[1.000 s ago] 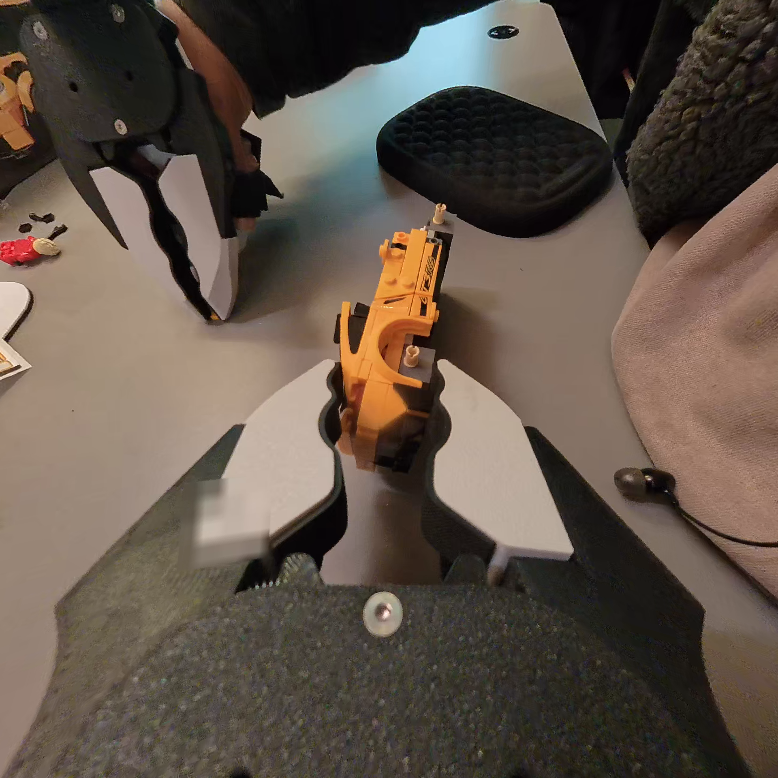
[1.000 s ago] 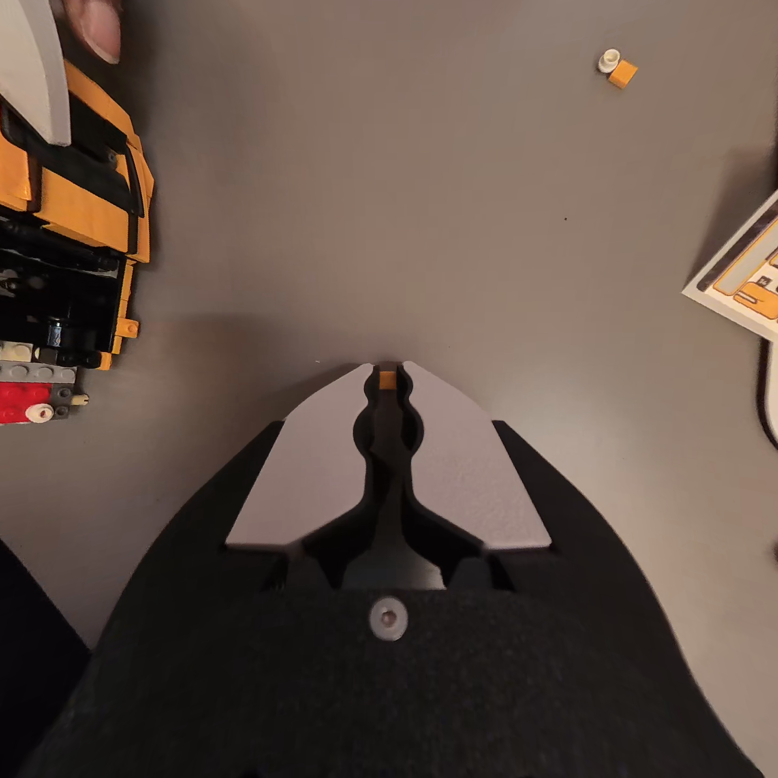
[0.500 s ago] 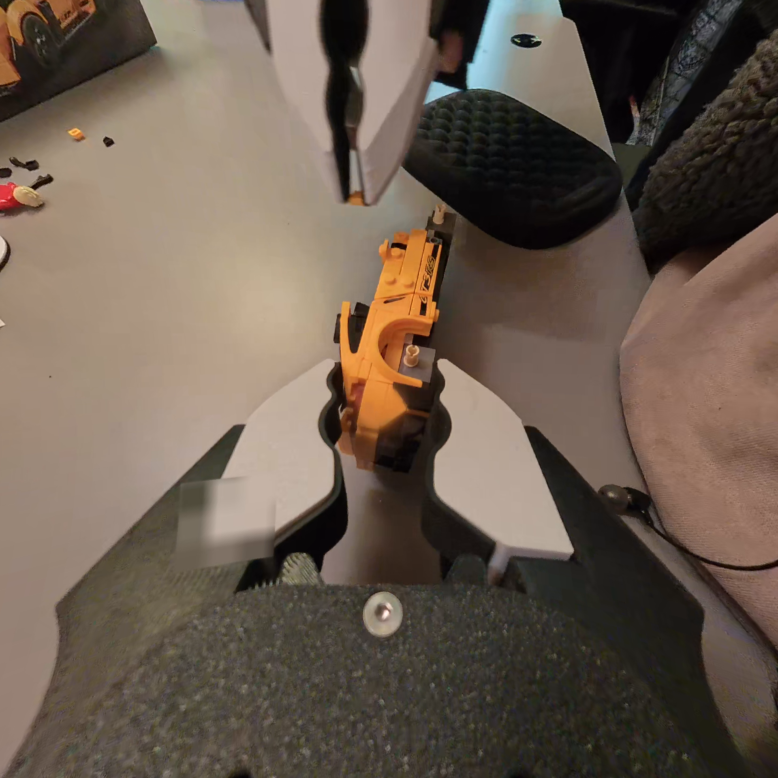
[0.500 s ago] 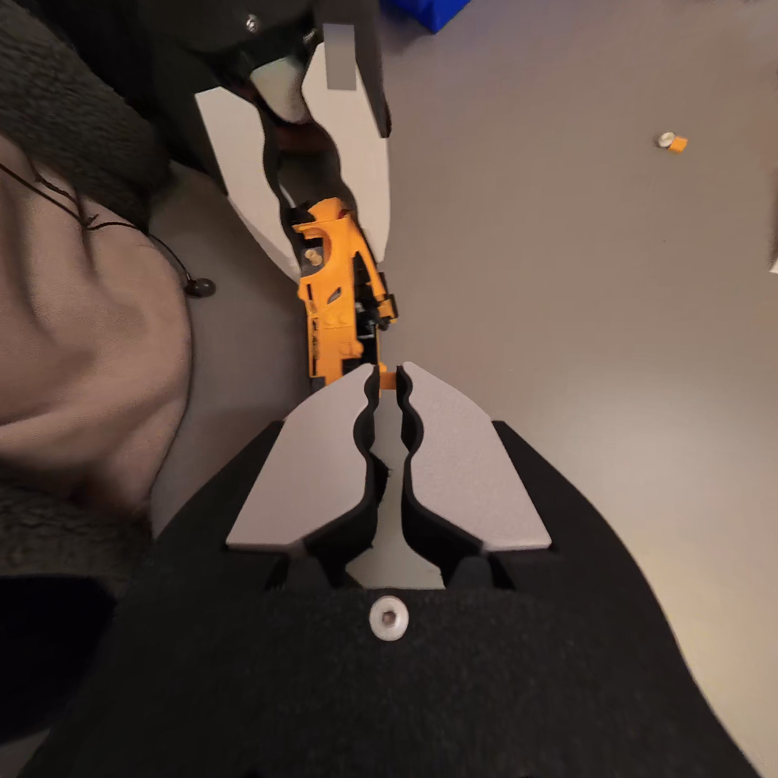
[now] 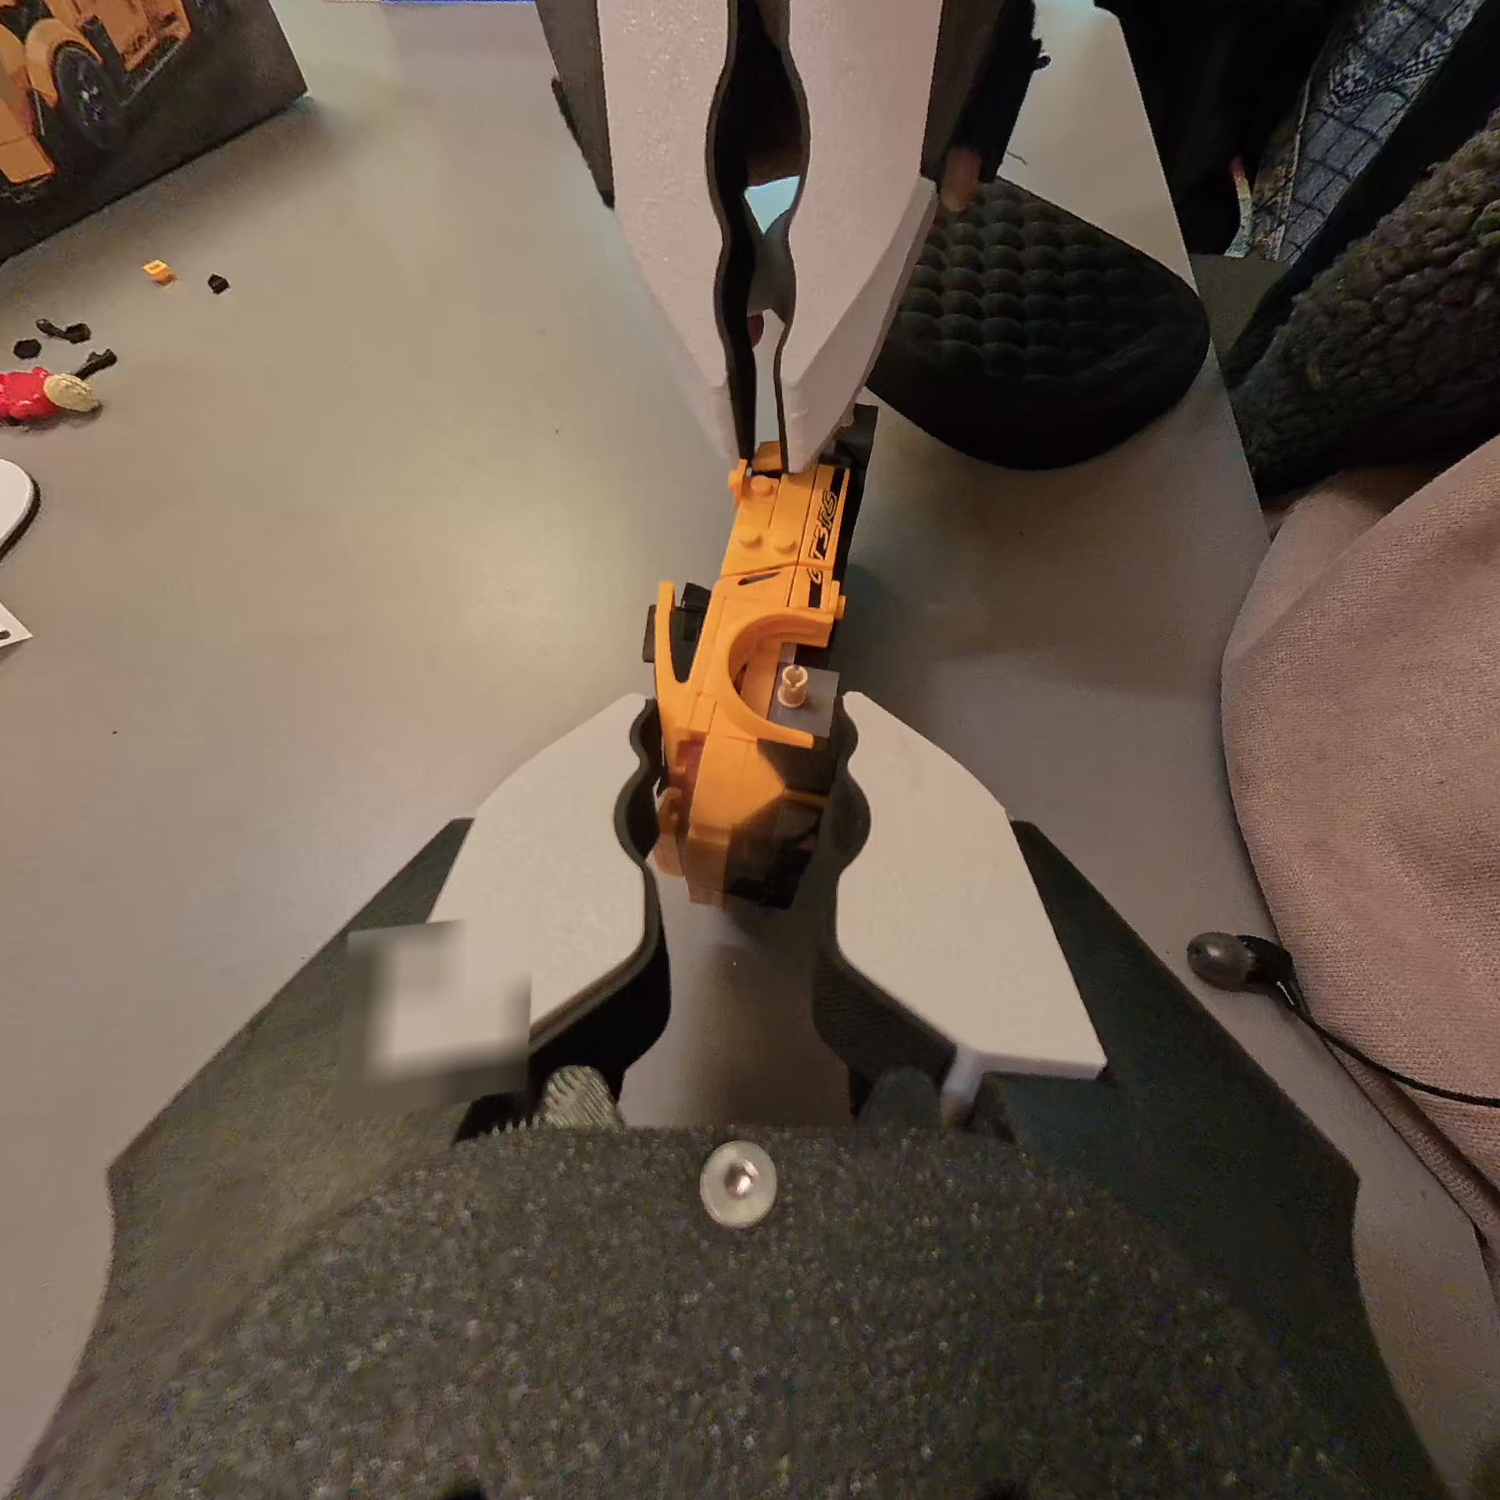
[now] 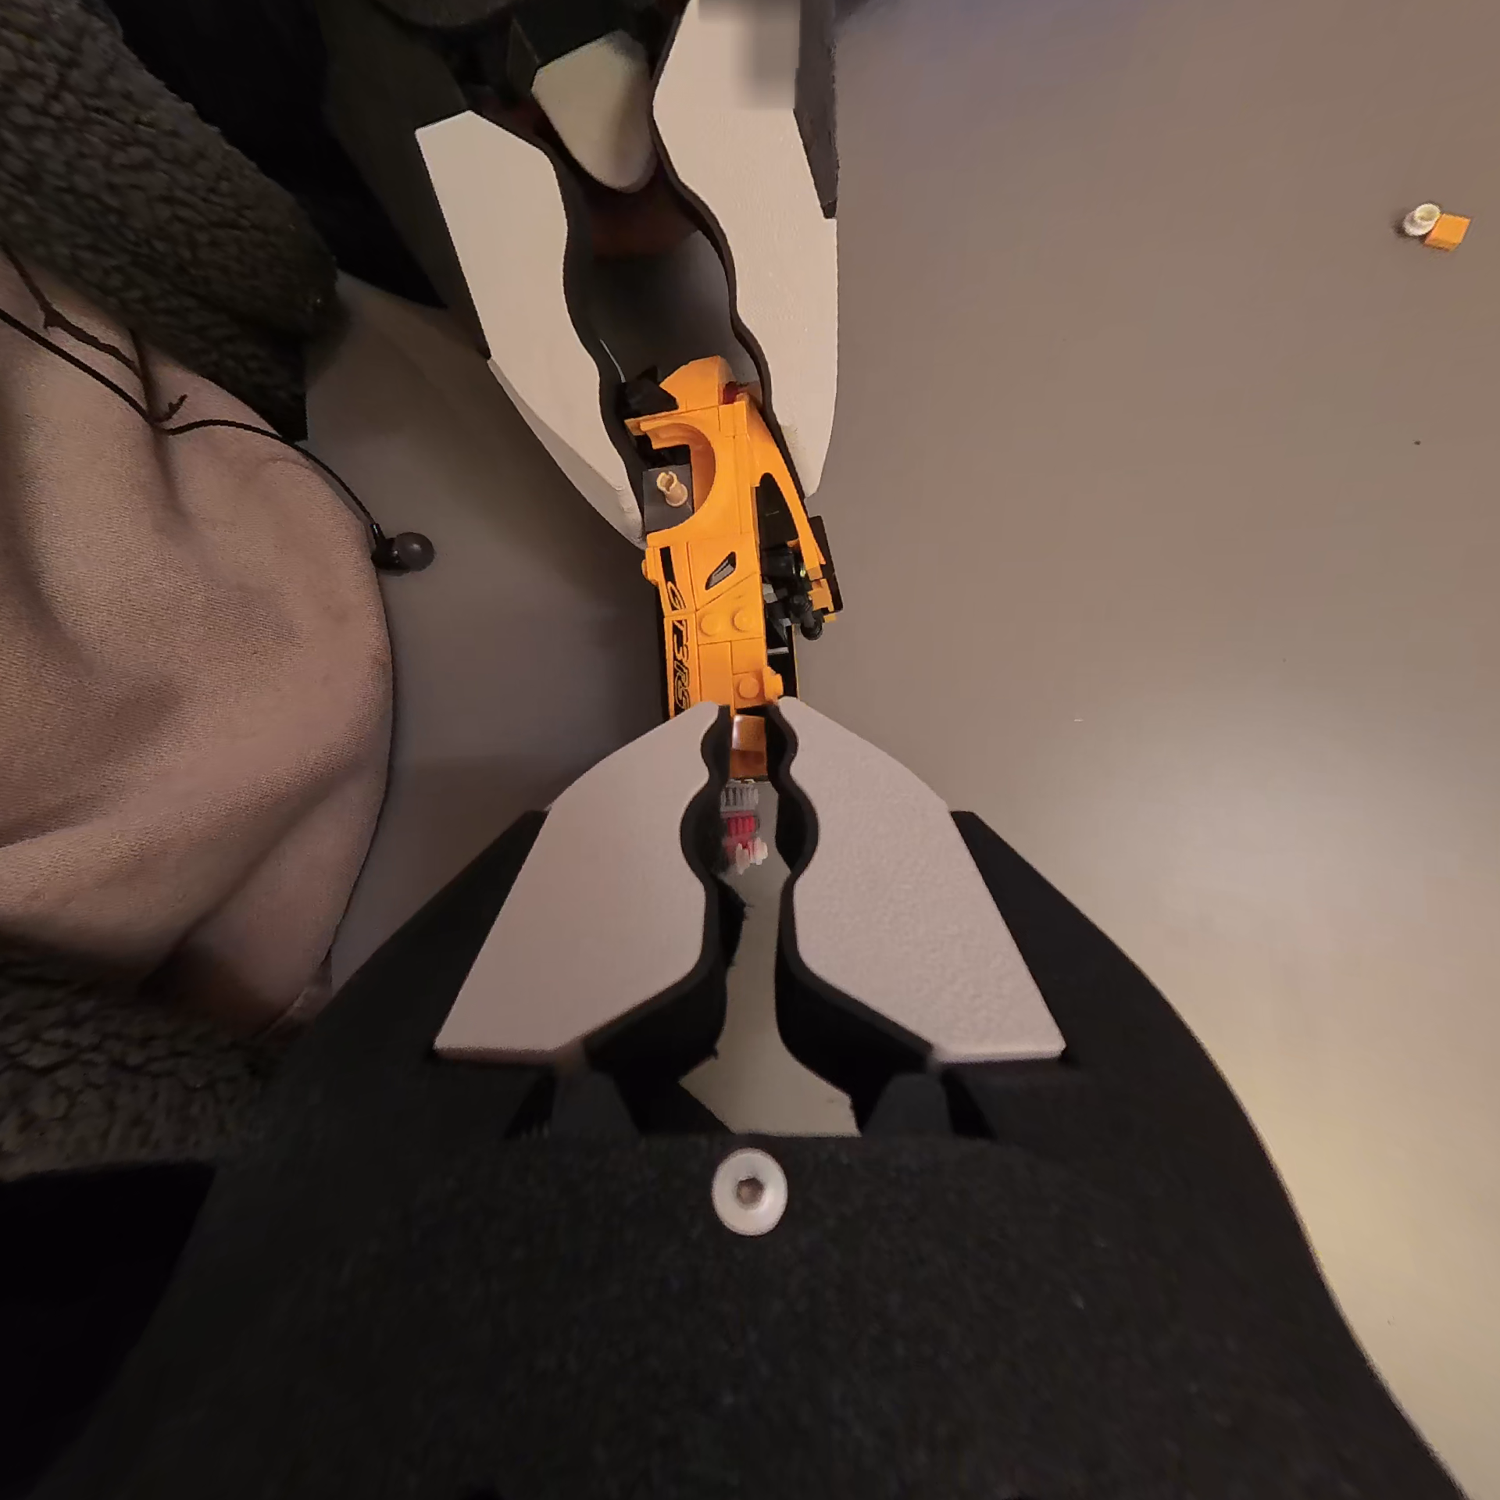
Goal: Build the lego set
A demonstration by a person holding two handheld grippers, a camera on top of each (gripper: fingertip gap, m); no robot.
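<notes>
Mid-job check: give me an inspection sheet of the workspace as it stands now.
Surface: grey table.
Job's things: orange brick car, on its side.
Clutter: loose bits; two small pieces; box; black pad.
Grippers: left gripper clamps the car's end; right gripper pinches a small orange brick at the car's other end.
Cables: earbud with thin wire.
Surroundings: beige cloth, dark fleece.

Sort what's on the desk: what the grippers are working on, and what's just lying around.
In hand:
- orange brick car, clamped in left gripper
- small orange brick pinched in right gripper, at the car's far end

Lying about:
- black cushion
- earbud
- loose pieces
- red figure
- box
</notes>
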